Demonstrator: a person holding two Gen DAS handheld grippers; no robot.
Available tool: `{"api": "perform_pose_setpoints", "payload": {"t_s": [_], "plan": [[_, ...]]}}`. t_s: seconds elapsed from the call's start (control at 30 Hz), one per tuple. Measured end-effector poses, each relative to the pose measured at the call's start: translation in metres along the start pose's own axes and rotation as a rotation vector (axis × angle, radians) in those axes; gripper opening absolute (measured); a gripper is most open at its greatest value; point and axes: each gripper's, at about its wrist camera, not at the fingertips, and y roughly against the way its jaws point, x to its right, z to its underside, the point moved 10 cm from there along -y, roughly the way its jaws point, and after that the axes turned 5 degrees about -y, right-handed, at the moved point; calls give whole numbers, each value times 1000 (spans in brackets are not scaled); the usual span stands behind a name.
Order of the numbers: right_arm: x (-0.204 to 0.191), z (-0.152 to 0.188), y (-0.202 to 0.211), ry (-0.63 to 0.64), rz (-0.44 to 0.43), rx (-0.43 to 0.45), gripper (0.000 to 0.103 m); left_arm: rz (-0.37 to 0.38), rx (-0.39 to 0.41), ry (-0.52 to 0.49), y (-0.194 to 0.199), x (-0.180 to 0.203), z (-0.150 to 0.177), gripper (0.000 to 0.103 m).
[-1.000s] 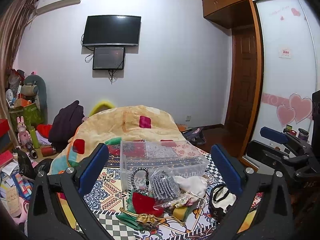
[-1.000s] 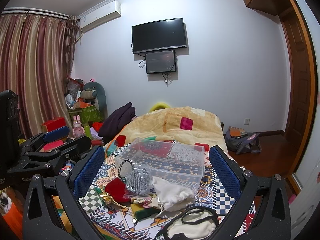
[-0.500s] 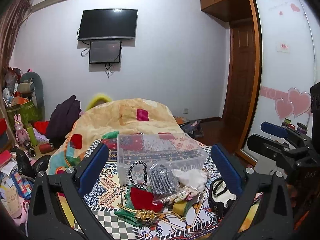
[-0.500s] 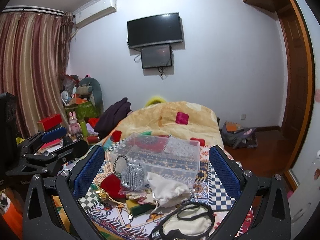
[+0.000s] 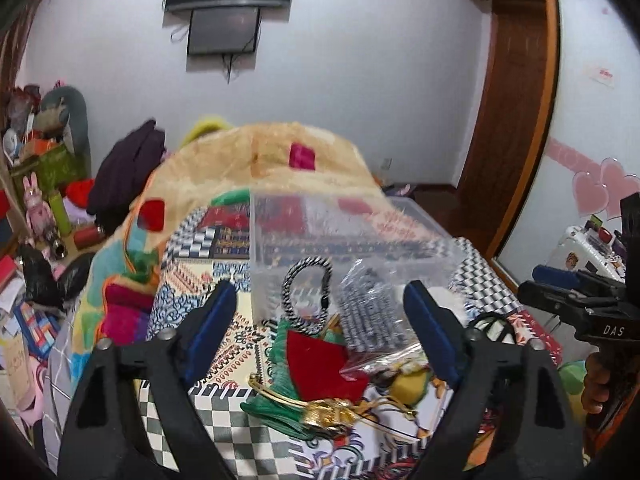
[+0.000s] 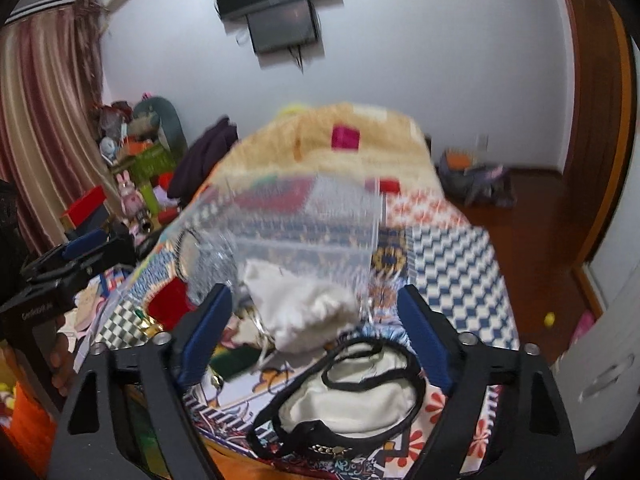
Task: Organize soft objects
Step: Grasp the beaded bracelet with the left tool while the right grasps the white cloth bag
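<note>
A clear plastic bin [image 5: 340, 236] stands on the patterned bed cover, also in the right wrist view [image 6: 304, 220]. In front of it lies a pile: a black-and-white braided ring [image 5: 308, 292], a clear bag of grey cords [image 5: 372, 312], a red pouch [image 5: 320, 364], green tassels with gold clips [image 5: 288, 400]. A white drawstring pouch [image 6: 296, 308] and a white bag with black trim [image 6: 352, 396] lie nearer the right gripper. My left gripper [image 5: 320, 332] is open over the pile. My right gripper [image 6: 316, 332] is open above the white pouch. Both are empty.
A yellow quilt [image 5: 260, 160] is heaped behind the bin. Clutter, toys and boxes [image 5: 44, 200] fill the floor at left. A backpack [image 6: 472, 180] lies on the wooden floor at right, by the door [image 5: 516, 100]. The right gripper shows at the left view's right edge [image 5: 580, 300].
Both grippers have tilted down and moved closer to the pile, so the objects look larger and lie between the fingers. Nothing has been gripped.
</note>
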Motion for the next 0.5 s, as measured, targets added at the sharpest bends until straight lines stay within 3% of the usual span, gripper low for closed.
{"api": "perform_pose_setpoints", "payload": {"t_s": [0.17,0.5], "plan": [[4,12,-24,-6,1,-99,70,-10,-49,14,-28,-13,7,71],[-9,19,-66,16,-12,-215,70,-16,-157,37,-70,-28,29,53]]}}
